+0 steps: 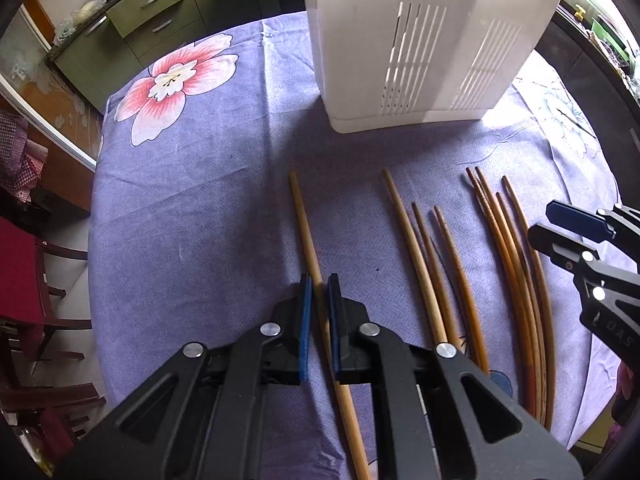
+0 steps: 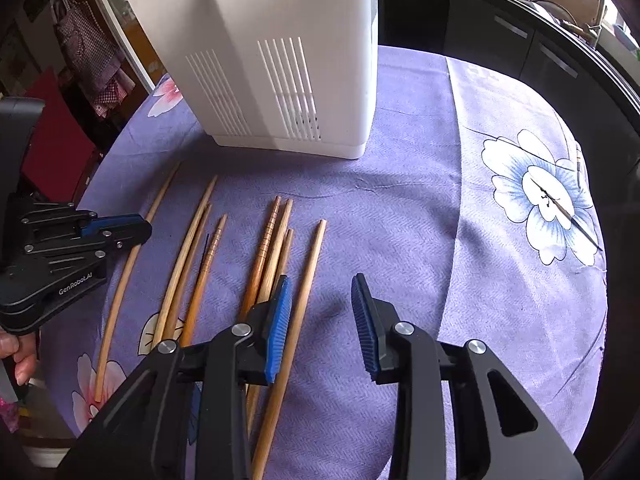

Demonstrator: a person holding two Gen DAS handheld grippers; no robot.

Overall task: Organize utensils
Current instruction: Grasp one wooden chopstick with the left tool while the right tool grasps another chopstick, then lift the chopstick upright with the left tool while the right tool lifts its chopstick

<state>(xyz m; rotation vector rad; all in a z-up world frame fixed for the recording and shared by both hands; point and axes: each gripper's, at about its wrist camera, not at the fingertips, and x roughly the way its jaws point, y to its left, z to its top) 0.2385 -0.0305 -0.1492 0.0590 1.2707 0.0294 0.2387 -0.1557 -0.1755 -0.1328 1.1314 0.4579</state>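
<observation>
On the cloth [image 1: 180, 208], the left gripper [image 1: 318, 292] is clamping 1 chopstick [image 1: 304, 224]; the right gripper's [image 2: 320, 292] jaws are standing apart, gripping nothing.

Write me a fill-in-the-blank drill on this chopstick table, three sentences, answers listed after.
1. The left gripper is shut on a single ____ chopstick, the one lying apart from the rest.
2. The white slotted holder stands ____ on the tablecloth.
3. The right gripper has its blue-padded fingers ____, with nothing gripped between them.

Missing words: wooden; upright; open
</observation>
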